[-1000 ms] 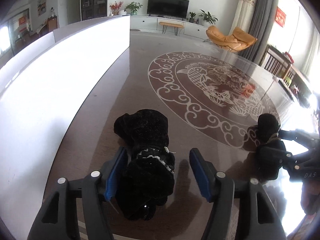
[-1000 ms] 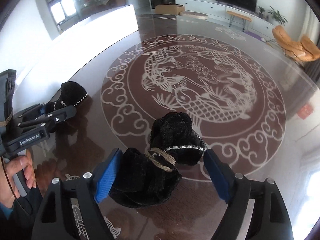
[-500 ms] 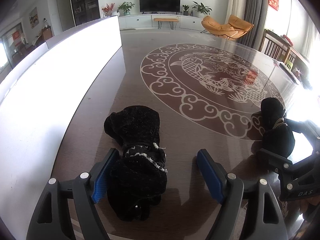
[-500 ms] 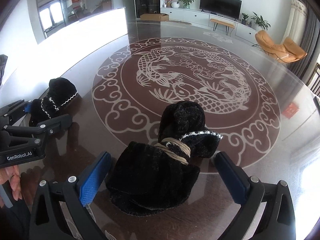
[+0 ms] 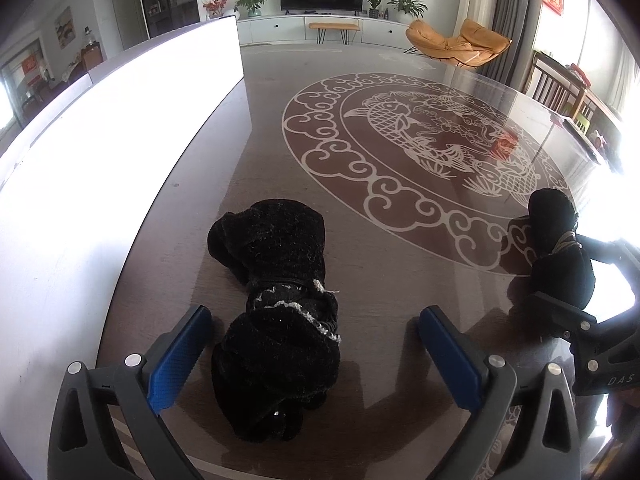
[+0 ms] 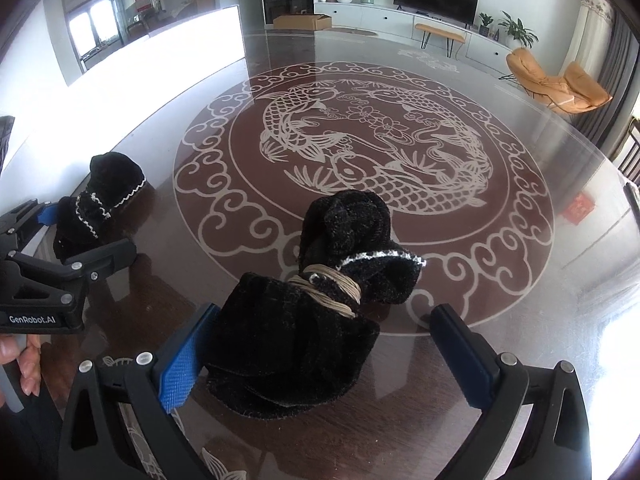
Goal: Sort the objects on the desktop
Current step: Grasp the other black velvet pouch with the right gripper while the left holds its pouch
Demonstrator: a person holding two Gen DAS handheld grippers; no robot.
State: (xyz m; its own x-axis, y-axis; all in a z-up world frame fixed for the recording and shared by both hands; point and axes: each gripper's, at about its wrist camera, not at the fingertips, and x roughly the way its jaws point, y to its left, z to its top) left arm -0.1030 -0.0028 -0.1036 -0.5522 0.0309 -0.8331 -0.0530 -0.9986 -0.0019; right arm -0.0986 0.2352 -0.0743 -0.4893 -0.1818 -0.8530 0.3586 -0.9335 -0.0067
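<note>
Left gripper (image 5: 312, 344) angled down at glossy dark table with carved fish medallion (image 5: 400, 152), jaws just spread wide, black velvet pouch with white lace trim (image 5: 276, 312) lying loose between them. Right gripper (image 6: 316, 352) likewise wide apart, straddling black velvet pouch bound with straw cord (image 6: 316, 320) near front edge. Table beyond bare. Only right view shows fingers (image 6: 28, 364) on left handle.

left gripper (image 5: 312, 344): jaws just opened wide | right gripper (image 6: 324, 344): wide apart

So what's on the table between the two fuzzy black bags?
Nothing but bare, shiny table lies between the white-trimmed bag and the string-tied bag. The left wrist view shows it best.
</note>
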